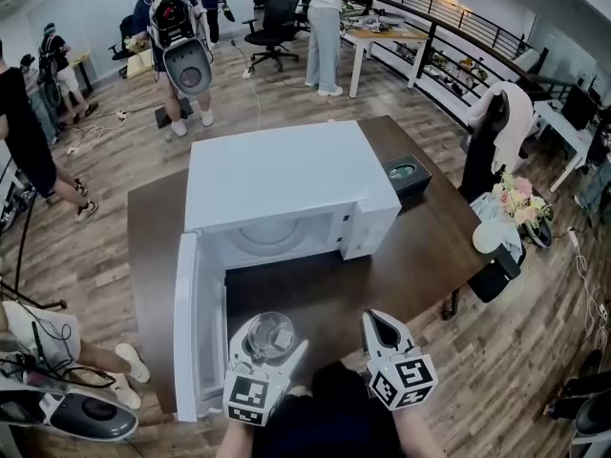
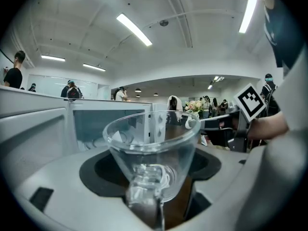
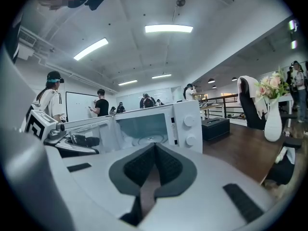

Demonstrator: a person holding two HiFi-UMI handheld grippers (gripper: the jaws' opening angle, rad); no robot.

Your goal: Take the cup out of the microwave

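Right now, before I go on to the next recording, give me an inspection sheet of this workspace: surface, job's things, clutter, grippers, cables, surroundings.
Surface: dark wooden table, bare in front of the microwave.
Job's things: white microwave, its door swung open to the left, turntable bare; clear glass cup outside the cavity, above the table's near edge.
Clutter: black box on the table by the microwave's right rear corner.
Grippers: left hand-held gripper shut on the glass cup; right hand-held gripper jaws together, empty.
Cables: loose cable on the floor at far left.
Surroundings: wood floor, people standing, office chair, flowers.
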